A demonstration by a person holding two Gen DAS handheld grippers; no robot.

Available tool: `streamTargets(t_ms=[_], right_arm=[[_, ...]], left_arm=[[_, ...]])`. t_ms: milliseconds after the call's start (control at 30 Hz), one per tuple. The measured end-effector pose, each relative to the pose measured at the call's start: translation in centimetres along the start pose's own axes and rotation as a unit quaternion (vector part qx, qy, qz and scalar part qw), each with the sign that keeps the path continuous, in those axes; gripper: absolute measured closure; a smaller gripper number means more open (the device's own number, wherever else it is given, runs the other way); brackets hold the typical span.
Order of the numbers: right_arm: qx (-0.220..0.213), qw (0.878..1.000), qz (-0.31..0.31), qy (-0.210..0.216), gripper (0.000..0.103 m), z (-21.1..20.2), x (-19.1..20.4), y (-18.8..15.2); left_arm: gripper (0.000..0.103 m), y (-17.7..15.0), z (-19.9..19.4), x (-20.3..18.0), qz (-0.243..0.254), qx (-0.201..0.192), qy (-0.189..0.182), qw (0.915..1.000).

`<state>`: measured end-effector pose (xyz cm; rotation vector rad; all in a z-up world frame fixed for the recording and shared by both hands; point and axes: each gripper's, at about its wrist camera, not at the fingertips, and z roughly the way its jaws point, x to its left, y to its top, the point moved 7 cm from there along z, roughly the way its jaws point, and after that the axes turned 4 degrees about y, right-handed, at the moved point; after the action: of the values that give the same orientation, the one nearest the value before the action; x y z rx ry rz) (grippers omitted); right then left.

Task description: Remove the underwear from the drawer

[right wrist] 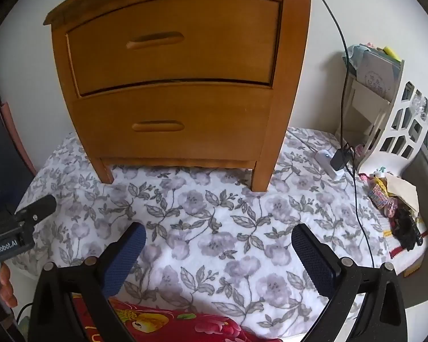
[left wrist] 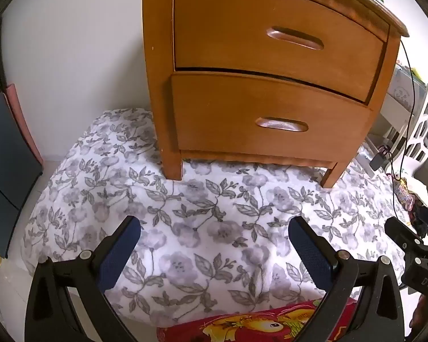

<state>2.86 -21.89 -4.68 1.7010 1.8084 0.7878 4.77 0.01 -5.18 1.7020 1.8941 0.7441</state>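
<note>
A wooden two-drawer nightstand (left wrist: 259, 65) (right wrist: 174, 74) stands on a floral sheet. Its upper drawer (left wrist: 274, 31) (right wrist: 171, 42) and lower drawer (left wrist: 265, 119) (right wrist: 171, 119) are both closed, each with a recessed handle (left wrist: 282, 124) (right wrist: 158, 126). No underwear is visible. My left gripper (left wrist: 214, 233) hovers open over the sheet in front of the nightstand, nothing between its blue pads. My right gripper (right wrist: 218, 239) is also open and empty, at about the same distance from the drawers. Each gripper shows at the edge of the other's view (left wrist: 413, 245) (right wrist: 28, 216).
The floral sheet (left wrist: 202, 222) (right wrist: 214, 213) covers the surface below. A red patterned cloth (left wrist: 256, 325) (right wrist: 162, 325) lies nearest me. A black cable (right wrist: 345, 85) hangs right of the nightstand to a charger (right wrist: 338, 158). A white cut-out rack (right wrist: 391, 119) and small clutter (right wrist: 393, 199) sit right.
</note>
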Motion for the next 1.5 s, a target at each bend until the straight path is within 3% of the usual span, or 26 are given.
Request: streamTargets(t_ms=[200, 1500], right_arm=[[0.0, 1.0, -0.004, -0.002, 0.0, 0.0, 0.2, -0.1], [-0.001, 1.0, 0.008, -0.004, 0.0, 0.2, 0.2, -0.4]], left_arm=[[0.0, 0.3, -0.2, 0.2, -0.005, 0.012, -0.026, 0.9996], [0.0, -0.3, -1.0, -1.1, -0.001, -0.034, -0.022, 0.9992]])
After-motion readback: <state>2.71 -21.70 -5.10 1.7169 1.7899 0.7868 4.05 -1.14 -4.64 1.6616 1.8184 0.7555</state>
